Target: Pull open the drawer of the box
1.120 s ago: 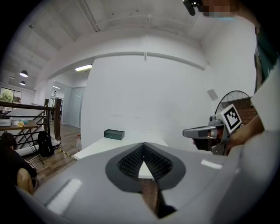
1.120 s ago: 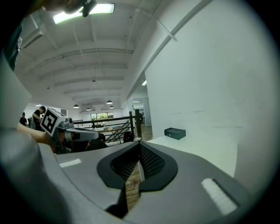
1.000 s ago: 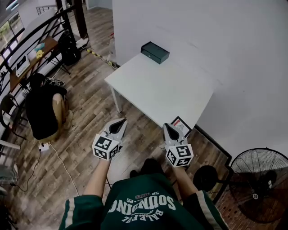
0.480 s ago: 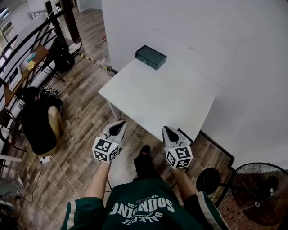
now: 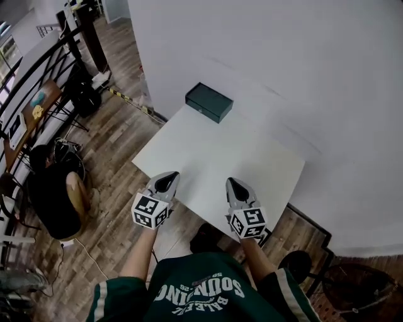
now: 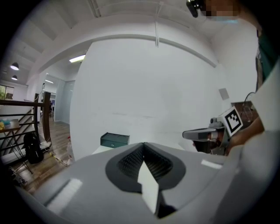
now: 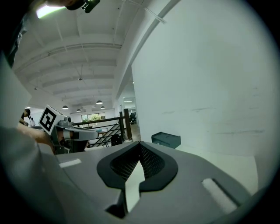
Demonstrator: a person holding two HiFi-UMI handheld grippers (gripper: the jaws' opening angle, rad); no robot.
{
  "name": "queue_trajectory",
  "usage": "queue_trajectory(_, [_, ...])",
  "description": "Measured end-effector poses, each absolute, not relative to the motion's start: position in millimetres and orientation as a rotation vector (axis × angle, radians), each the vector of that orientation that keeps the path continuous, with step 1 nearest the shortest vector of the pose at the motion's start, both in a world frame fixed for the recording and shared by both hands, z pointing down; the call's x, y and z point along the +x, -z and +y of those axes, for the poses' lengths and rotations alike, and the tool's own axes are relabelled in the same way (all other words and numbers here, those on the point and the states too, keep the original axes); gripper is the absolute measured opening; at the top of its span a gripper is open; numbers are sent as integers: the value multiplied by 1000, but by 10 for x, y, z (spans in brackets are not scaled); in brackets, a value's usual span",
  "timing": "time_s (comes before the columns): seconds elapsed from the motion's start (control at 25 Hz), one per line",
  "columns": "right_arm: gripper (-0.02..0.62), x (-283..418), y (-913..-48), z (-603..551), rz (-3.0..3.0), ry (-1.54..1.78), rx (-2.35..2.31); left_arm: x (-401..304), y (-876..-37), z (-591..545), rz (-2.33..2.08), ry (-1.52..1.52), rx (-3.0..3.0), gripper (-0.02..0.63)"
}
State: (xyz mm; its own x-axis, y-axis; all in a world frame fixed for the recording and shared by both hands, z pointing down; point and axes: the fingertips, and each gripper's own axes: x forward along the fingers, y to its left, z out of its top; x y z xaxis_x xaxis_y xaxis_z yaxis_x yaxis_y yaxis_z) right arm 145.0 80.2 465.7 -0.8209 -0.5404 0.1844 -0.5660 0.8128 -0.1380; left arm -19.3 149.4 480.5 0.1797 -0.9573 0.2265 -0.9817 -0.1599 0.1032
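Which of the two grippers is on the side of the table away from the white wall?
The left gripper, towards the open wooden floor; the right gripper hangs nearer the wall.

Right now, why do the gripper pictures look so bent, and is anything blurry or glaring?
Left gripper view: fisheye lens, dark corners, bowed lines; the close left gripper looks soft, the green box sharper. Right gripper view: same bending, a ceiling light glares top left. Head view: even light, faint shadows on the white table.

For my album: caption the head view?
Both shut: left tool and right tool at near edge of table; box at far corner.
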Motion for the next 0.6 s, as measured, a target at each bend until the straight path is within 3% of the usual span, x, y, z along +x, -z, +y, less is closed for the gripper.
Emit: queue_trajectory(0.6, [2,1162,-4526,-258,-2813,-297,1021,-461,-4762,107,-1726,-183,2333,52])
